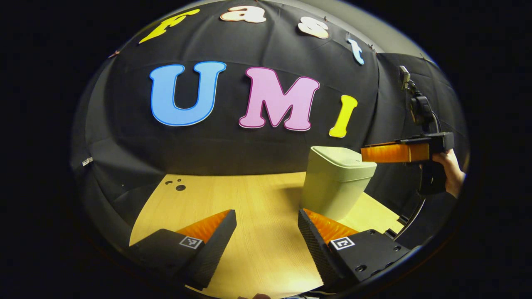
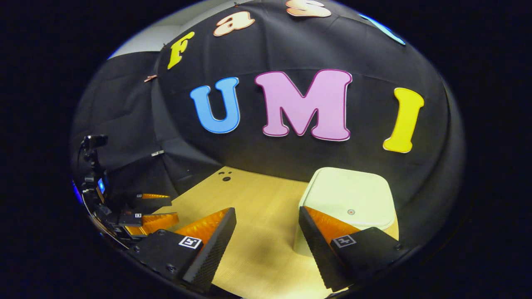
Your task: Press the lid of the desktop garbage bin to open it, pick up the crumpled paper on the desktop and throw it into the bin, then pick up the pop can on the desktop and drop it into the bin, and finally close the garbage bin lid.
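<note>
A pale green desktop bin (image 1: 334, 187) stands on the wooden table with its lid (image 1: 345, 160) shut. My left gripper (image 1: 266, 222) is open low over the table, with nothing between its fingers and the bin just beyond its right finger. In the right gripper view I look down on the bin lid (image 2: 353, 195), which has a small round button (image 2: 351, 211). My right gripper (image 2: 266, 218) is open above the table, its right finger overlapping the bin's near left corner. From the left gripper view, the right gripper (image 1: 365, 153) hovers level beside the lid's right edge.
The wooden table (image 1: 249, 195) has small dark holes (image 1: 179, 186) near its far left corner. A hand (image 1: 451, 170) holds the right gripper. A camera mount (image 1: 419, 108) stands at the right wall. The left gripper (image 2: 172, 207) shows at the far left beside a dark stand (image 2: 91, 166).
</note>
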The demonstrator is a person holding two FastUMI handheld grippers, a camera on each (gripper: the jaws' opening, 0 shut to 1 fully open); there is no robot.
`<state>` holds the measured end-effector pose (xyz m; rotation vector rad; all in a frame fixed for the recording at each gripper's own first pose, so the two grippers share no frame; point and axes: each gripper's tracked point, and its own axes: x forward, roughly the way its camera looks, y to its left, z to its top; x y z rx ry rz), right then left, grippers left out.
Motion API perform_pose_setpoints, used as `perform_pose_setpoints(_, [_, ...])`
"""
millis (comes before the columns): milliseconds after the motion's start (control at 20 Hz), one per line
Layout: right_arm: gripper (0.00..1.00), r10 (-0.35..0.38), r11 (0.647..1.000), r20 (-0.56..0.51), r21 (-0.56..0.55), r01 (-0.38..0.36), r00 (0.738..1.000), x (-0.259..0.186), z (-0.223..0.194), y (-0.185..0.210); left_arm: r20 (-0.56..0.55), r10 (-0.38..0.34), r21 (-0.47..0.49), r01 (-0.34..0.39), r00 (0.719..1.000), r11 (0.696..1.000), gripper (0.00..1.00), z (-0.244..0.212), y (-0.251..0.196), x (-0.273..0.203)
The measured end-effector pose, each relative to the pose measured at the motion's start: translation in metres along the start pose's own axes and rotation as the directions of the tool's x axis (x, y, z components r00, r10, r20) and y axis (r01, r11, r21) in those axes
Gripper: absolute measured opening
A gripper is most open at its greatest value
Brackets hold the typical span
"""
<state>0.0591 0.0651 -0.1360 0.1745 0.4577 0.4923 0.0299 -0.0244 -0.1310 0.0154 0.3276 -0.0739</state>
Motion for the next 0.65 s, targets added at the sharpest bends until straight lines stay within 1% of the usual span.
perform_pose_setpoints(150, [0.98, 0.059, 0.998, 0.000, 0.035, -0.059, 0.998, 0.000, -0.013, 0.020, 0.015, 0.035, -0.005, -0.035, 0.999, 0.999, 0.96, 0.006, -0.005, -0.002])
perform_pose_setpoints(400, [0.99, 0.127, 0.989, -0.011, 0.080, -0.125, 0.992, -0.003, -0.027, 0.038, 0.028, 0.085, -0.006, -0.085, 0.996, 0.996, 0.96, 0.010, -0.016, -0.007])
perform_pose_setpoints(650, [0.99, 0.128, 0.989, 0.007, 0.070, -0.128, 0.992, -0.013, -0.026, 0.028, 0.029, 0.119, -0.018, -0.119, 0.992, 0.993, 0.96, 0.011, -0.025, -0.010])
